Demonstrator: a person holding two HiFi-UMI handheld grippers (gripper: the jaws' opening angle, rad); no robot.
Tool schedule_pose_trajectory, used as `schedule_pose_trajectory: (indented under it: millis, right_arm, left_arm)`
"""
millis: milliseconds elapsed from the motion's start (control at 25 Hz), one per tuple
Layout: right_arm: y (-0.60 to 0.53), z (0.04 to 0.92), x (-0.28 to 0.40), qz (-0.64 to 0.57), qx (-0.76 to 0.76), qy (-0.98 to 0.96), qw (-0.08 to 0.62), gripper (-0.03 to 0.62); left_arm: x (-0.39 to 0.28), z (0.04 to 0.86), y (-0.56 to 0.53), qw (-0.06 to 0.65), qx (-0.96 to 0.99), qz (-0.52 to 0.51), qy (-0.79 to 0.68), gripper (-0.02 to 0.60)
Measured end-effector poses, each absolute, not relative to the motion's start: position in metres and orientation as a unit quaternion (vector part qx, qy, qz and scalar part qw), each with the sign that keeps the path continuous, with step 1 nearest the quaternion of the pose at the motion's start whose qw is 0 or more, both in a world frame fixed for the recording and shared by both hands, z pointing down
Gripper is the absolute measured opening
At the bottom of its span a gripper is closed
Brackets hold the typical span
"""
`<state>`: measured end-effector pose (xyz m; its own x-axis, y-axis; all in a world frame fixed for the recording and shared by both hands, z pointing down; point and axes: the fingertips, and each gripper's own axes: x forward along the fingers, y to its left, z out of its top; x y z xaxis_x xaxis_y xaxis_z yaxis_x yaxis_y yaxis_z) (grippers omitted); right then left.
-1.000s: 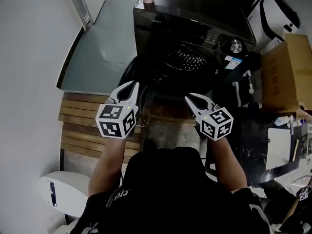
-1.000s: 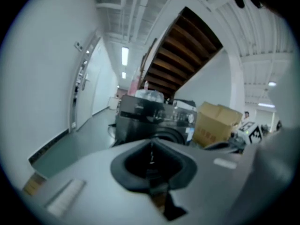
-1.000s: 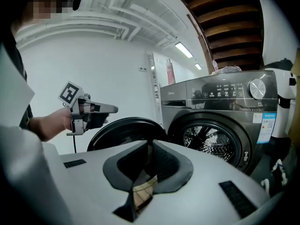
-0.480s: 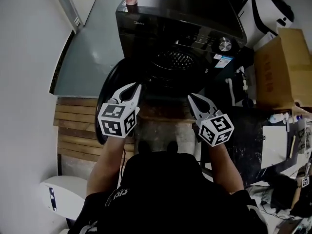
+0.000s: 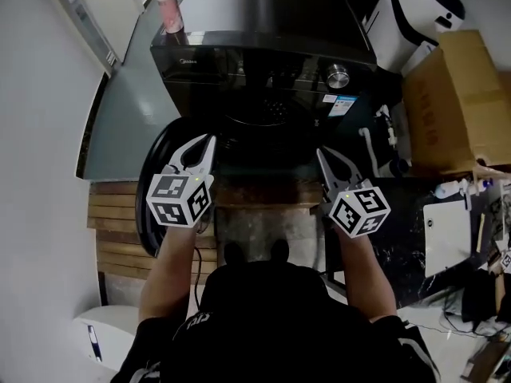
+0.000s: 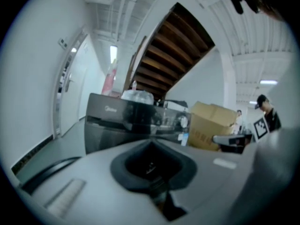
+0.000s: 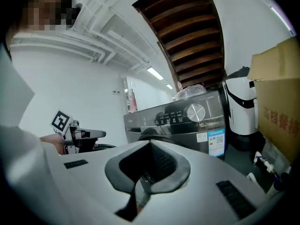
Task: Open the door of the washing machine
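You've pulled back from washing machine (image 5: 263,46), now far centre. Door (image 5: 158,152) hangs open at its left. Left gripper (image 5: 207,139) and right gripper (image 5: 323,152) both pinched closed, empty. Task looks done.

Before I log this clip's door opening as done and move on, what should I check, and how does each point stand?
1. The door of the washing machine is swung out to the left, off the front: ok.
2. The drum opening is exposed: ok.
3. The left claw is shut with nothing between its jaws: ok.
4. The right claw is shut with nothing between its jaws: ok.
5. Neither claw touches the machine's front: ok.
6. The drum is empty: cannot tell, as the inside is too dark.
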<state>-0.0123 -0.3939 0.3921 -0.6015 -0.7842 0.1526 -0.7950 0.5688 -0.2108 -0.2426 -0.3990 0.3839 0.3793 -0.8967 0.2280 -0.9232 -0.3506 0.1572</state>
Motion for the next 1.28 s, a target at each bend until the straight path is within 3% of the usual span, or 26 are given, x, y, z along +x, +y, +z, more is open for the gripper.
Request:
schedule_pose_trajectory:
  millis: [320, 720, 1280]
  right_arm:
    - [-0.418, 0.327, 0.01, 0.062, 0.452, -0.889, -0.027, -0.009]
    - [-0.431, 0.26, -0.011, 0.008, 0.434, -0.898, -0.069, -0.009]
    - [-0.421, 0.29, -0.024, -0.022, 0.427, -0.904, -0.003, -0.011]
  left_arm:
    - [-0.231, 0.326, -0.428, 0.054, 0.824, 0.042, -0.563, 0.01]
    - [-0.235, 0.291, -0.434, 0.058, 0.82, 0.0, -0.57, 0.009]
    - [-0.244, 0.299, -0.425, 0.06, 0.808, -0.004, -0.586, 0.009]
